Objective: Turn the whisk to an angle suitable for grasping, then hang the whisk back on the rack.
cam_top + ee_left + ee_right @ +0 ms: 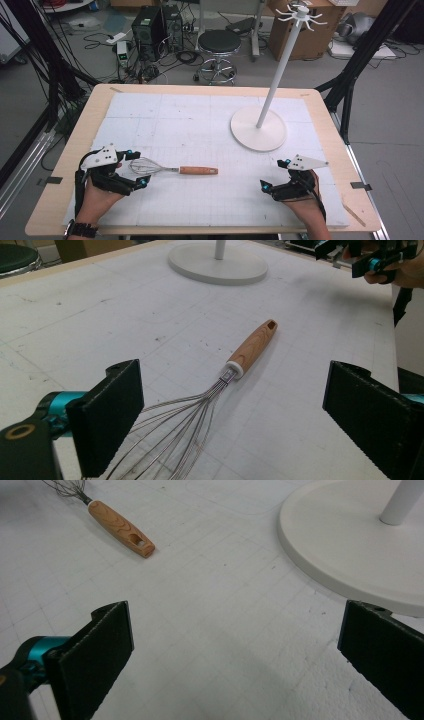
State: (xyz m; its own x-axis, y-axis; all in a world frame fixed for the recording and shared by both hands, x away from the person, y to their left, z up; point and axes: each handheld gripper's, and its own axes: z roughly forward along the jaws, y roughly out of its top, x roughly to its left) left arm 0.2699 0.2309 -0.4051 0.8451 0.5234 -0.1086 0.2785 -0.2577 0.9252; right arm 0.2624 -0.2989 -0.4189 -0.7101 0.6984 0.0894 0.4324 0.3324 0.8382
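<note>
1. Nearest the camera in the high view, the left hand-held gripper (136,168) sat near the desk's (75,165) front left corner, held in a person's hand with a watch at the wrist.
2. Its jaws stood wide apart, one on each side of the whisk's (170,169) wire head; in the left gripper view the wires (185,430) ran up between the two black pads without either pad pressing on them.
3. That whisk lay flat on the white gridded mat (200,130), left of the middle and toward the desk's front edge, its wooden handle (252,346) pointing toward the right edge.
4. Over by the front right corner, the right hand-held gripper (274,174) was held low over the mat, jaws fully spread with nothing between them; bare mat showed between the pads in the right gripper view.
5. Well apart from it, the whisk's handle (121,528) showed up at that view's top left.
6. Beyond the right hand-held gripper, a white stand (258,128) with a round base and a tall pole topped with hooks stood on the mat's right half, toward the back edge.
</note>
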